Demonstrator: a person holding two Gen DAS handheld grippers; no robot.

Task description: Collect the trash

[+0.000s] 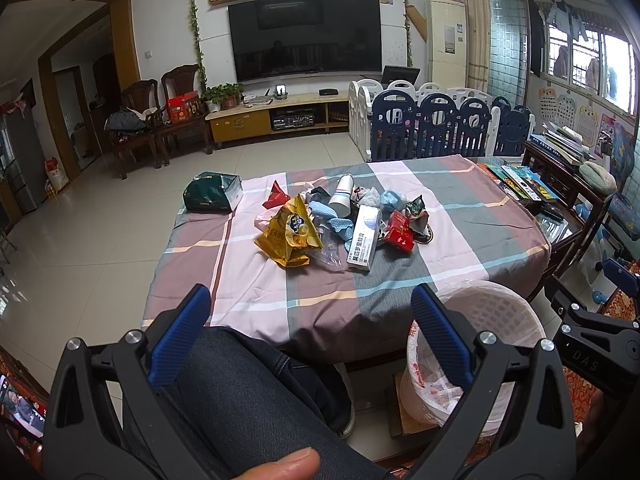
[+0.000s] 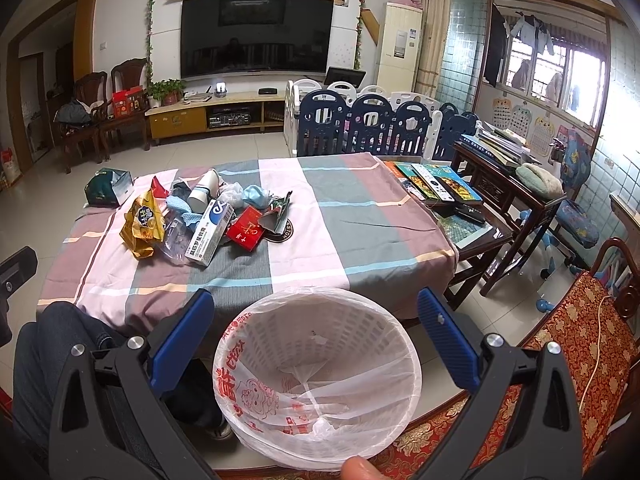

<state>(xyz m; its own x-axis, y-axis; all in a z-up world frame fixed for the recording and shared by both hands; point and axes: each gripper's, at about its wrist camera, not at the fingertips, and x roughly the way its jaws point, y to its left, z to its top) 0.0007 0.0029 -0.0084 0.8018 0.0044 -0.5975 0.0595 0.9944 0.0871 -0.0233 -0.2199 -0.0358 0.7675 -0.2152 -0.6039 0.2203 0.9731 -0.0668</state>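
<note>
A pile of trash lies on the plaid-covered table [image 1: 460,240]: a yellow snack bag [image 1: 290,236], a white-blue carton [image 1: 364,238], a red packet [image 1: 400,232], a white bottle [image 1: 342,200] and crumpled wrappers. The right wrist view shows the same snack bag [image 2: 142,226], carton [image 2: 210,232] and red packet [image 2: 246,232]. A white lined bin [image 2: 316,376] stands on the floor at the table's near edge, also in the left wrist view as the bin [image 1: 492,316]. My left gripper [image 1: 310,308] hangs open over a person's knee. My right gripper [image 2: 316,316] is open above the bin, holding nothing.
A dark green box [image 1: 212,196] sits at the table's far left corner. Books [image 2: 436,184] lie along the right edge, beside a wooden side table [image 2: 516,196]. A playpen fence [image 2: 372,128] stands behind. A red patterned seat [image 2: 580,344] is at right.
</note>
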